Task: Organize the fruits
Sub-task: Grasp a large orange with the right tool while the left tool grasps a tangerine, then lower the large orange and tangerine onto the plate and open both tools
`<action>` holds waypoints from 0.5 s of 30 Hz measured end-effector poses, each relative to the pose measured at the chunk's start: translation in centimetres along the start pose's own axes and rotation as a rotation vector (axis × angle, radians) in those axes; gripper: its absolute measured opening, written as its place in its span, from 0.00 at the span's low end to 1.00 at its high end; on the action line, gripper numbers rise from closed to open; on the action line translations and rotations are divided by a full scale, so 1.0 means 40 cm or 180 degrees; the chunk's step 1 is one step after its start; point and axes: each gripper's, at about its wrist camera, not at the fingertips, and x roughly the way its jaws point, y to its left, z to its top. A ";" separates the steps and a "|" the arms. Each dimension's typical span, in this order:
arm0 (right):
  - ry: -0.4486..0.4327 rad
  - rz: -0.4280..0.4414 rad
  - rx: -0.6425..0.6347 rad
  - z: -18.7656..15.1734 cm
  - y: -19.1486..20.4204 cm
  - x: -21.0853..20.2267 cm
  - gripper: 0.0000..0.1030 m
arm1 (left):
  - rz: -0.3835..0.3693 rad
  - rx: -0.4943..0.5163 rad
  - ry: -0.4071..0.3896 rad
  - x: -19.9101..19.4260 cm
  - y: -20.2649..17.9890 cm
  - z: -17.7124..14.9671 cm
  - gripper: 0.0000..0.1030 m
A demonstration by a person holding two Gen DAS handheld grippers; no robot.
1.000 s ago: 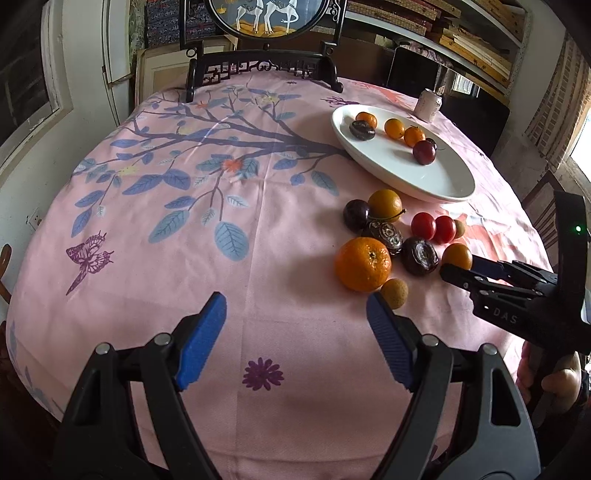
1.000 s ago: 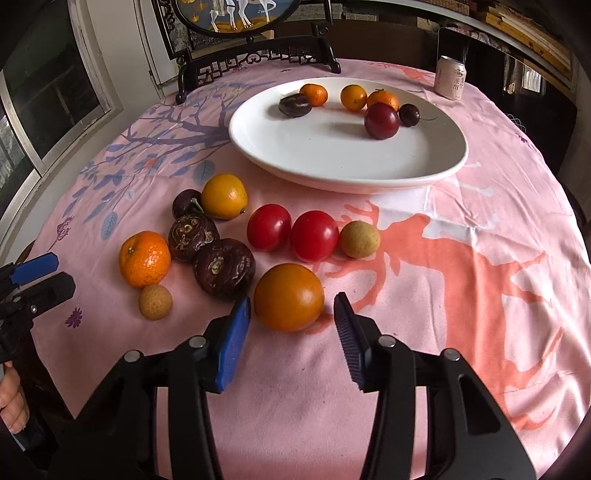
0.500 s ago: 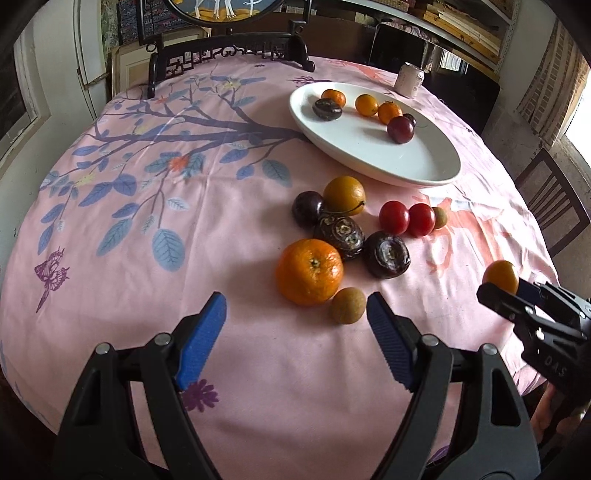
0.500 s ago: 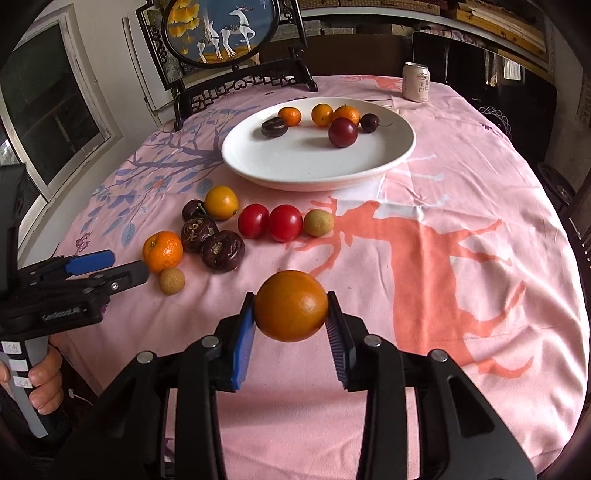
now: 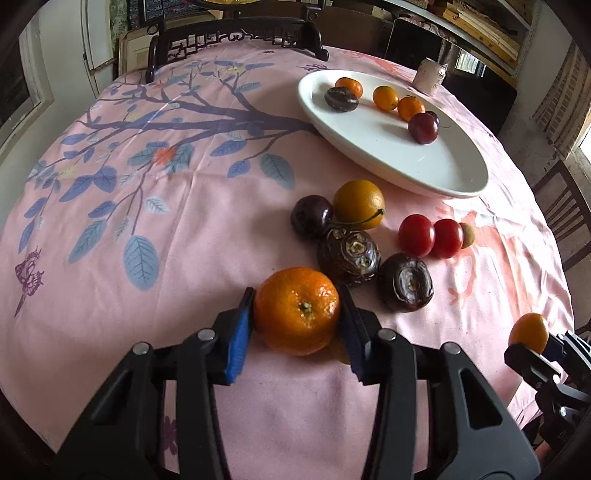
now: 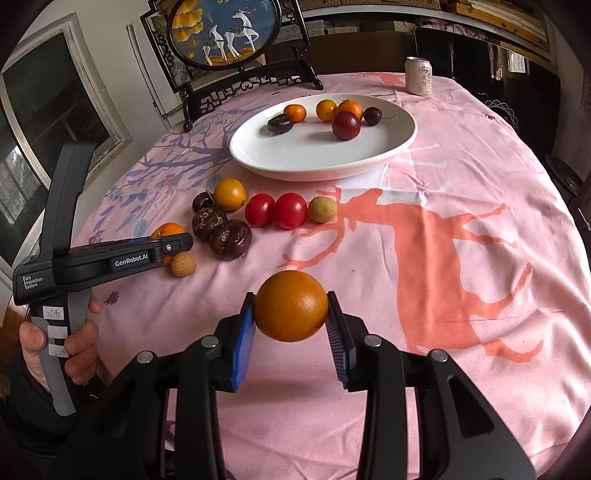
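Note:
My left gripper [image 5: 297,314] is shut on a mandarin [image 5: 297,310] resting on the pink tablecloth; it also shows in the right wrist view [image 6: 168,230]. My right gripper [image 6: 291,314] is shut on a smooth orange [image 6: 291,305] and holds it above the cloth; it appears in the left wrist view [image 5: 529,332] at the right edge. A white plate [image 6: 325,158] holds several small fruits. Loose fruits lie in front of the plate: an orange [image 5: 359,204], a plum [image 5: 311,216], two dark passion fruits [image 5: 349,251], two red tomatoes [image 5: 430,235] and a longan [image 6: 322,209].
A second longan [image 6: 182,264] lies right beside the left gripper, mostly hidden in the left wrist view. A drink can [image 6: 418,75] stands behind the plate. A framed deer screen [image 6: 225,33] on a dark stand is at the table's far edge. A chair [image 5: 561,214] stands at the right.
My left gripper moved forward and closed on the mandarin. My right gripper keeps the orange lifted, little changed from half a second ago; a second ago it was still open around it.

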 end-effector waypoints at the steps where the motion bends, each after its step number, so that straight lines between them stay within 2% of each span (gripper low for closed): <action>1: -0.0014 0.0002 -0.0004 0.002 0.002 -0.002 0.36 | -0.0015 -0.0005 -0.0006 -0.008 0.003 -0.006 0.43; 9: -0.0017 -0.0022 -0.0046 0.020 0.026 0.006 0.36 | -0.0182 -0.0096 -0.0109 -0.093 0.035 -0.019 0.43; 12: 0.0011 -0.0042 -0.0077 0.031 0.029 0.010 0.36 | -0.0219 -0.0046 -0.0172 -0.122 0.028 0.008 0.43; 15: 0.0013 -0.0091 -0.0142 0.067 0.023 0.010 0.36 | -0.0250 0.0060 -0.0212 -0.140 0.010 0.073 0.43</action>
